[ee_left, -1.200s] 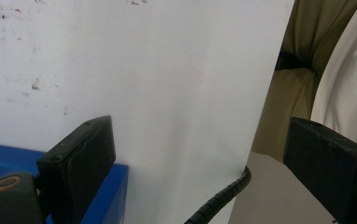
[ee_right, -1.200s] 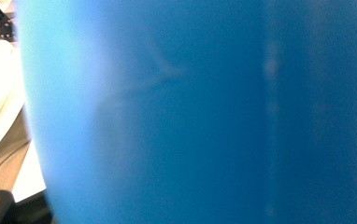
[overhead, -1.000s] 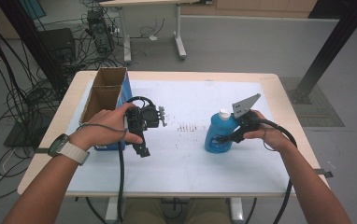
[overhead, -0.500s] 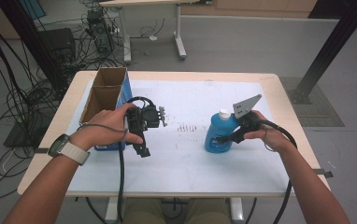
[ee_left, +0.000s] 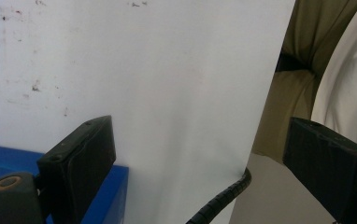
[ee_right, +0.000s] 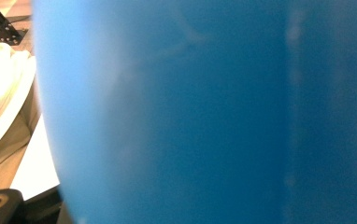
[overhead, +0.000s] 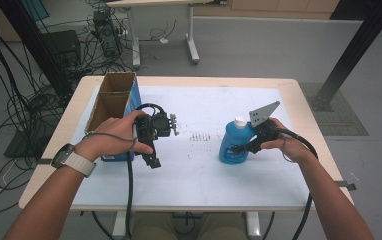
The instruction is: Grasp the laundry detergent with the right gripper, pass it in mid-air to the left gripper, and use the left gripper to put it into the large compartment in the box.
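Note:
A blue bottle with a white cap stands upright on the white sheet, right of the table's middle. My right gripper is shut on its lower body from the right; the bottle's blue wall is pressed close up against the right gripper view. My left gripper rests in the person's left hand beside a blue cardboard box, pointing back toward the person. Its jaws stand open and wide apart over the white sheet, with nothing between them.
The open-topped box stands at the table's left side, touching the left hand. A white sheet covers most of the wooden table. The left gripper's black cable hangs over the front edge near the person's lap.

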A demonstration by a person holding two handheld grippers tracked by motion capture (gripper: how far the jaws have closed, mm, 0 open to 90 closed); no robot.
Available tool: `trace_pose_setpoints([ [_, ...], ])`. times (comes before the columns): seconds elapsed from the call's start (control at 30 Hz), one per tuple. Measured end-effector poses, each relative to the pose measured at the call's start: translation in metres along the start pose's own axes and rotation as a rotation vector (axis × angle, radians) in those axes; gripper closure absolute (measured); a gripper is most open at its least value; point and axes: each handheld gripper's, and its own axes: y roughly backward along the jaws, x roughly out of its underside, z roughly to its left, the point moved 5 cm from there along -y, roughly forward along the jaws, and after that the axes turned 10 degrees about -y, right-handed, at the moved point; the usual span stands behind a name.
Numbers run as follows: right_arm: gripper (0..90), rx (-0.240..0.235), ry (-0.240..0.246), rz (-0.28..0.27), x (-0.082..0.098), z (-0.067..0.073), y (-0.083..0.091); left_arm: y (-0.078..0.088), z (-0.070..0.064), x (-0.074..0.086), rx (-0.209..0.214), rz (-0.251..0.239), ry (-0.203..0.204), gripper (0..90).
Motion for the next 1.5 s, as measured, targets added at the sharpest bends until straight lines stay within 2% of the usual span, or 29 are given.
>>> trace_pose_setpoints([
  [1.5,43.3,0.008,-0.003,0.001,-0.0003,0.0008,-0.0003,0.003,0.0012,-0.0017,-0.005,-0.006,0.001,9.8],
])
